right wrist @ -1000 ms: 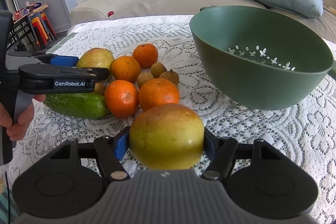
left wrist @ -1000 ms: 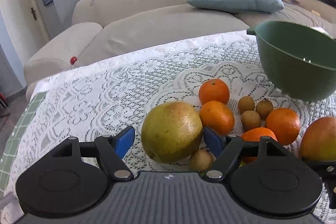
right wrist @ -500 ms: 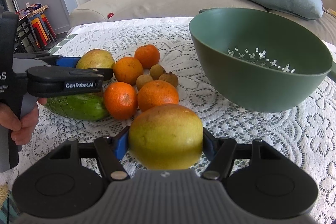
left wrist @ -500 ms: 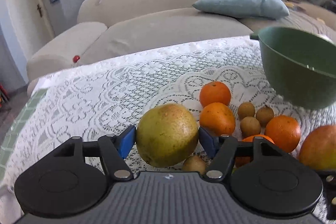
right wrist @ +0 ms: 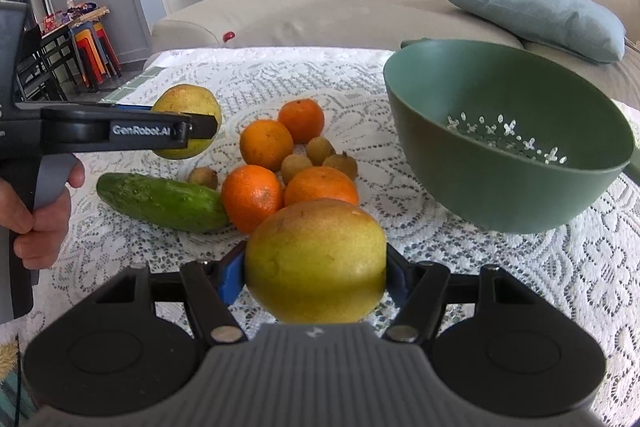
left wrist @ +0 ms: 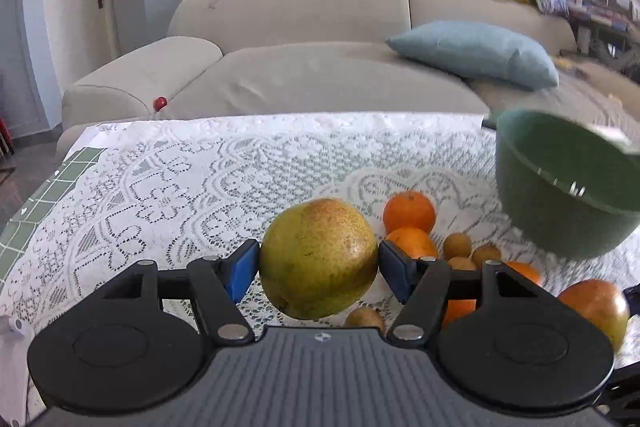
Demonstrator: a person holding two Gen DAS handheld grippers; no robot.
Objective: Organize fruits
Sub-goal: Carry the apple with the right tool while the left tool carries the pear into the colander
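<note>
Yellow-green pears are held in both grippers. The left gripper (left wrist: 318,265) has just been closing, and its blue pads now press on the speckled pear (left wrist: 318,259), which hangs a little above the lace cloth (left wrist: 180,187) near the table's left edge. The right gripper (right wrist: 314,273) is clenched on the bigger pear (right wrist: 316,259), low over the near edge of the table. The green colander (right wrist: 500,179) stands at the right side of the table, and it looks empty. Between the pears and the colander, four oranges (right wrist: 266,143), some small brown fruits (right wrist: 296,167) and a cucumber (right wrist: 160,201) lie on the cloth.

I judge the step in hand is to carry each pear to the colander. To do it well, keep the squeeze steady, because the round skin can slip from flat pads. Lift above the rim before crossing, let one hand go first so the grippers do not collide, and lower the fruit to the bottom before releasing.
</note>
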